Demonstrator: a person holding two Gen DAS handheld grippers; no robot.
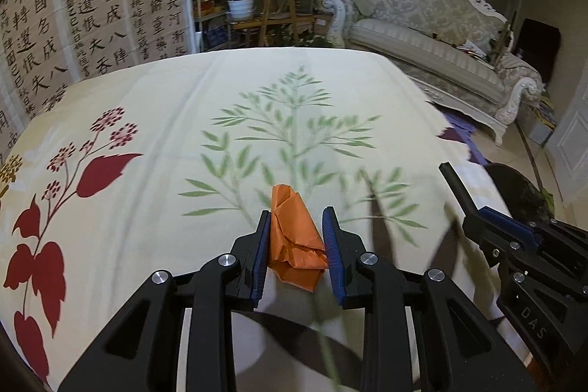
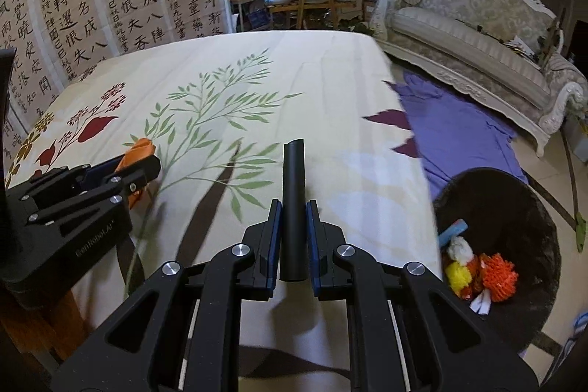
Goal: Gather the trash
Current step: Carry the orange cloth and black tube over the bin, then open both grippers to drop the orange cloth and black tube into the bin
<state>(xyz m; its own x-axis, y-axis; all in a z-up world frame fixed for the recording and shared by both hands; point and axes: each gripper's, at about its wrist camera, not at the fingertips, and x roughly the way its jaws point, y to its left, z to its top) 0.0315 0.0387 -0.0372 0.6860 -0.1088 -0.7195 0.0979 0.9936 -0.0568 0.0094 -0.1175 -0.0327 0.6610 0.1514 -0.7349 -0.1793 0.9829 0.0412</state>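
My left gripper [image 1: 296, 237] has its jaws clamped on a crumpled orange paper wad [image 1: 296, 245], held above the bench [image 1: 165, 120] with its leaf-printed cloth. My right gripper [image 2: 294, 237] has its jaws closed tight on a black tube [image 2: 293, 208] that sticks out forward past the tips. Off the bench's right edge, down on the floor, sits a dark trash bin [image 2: 514, 201] with orange, yellow and white scraps already inside.
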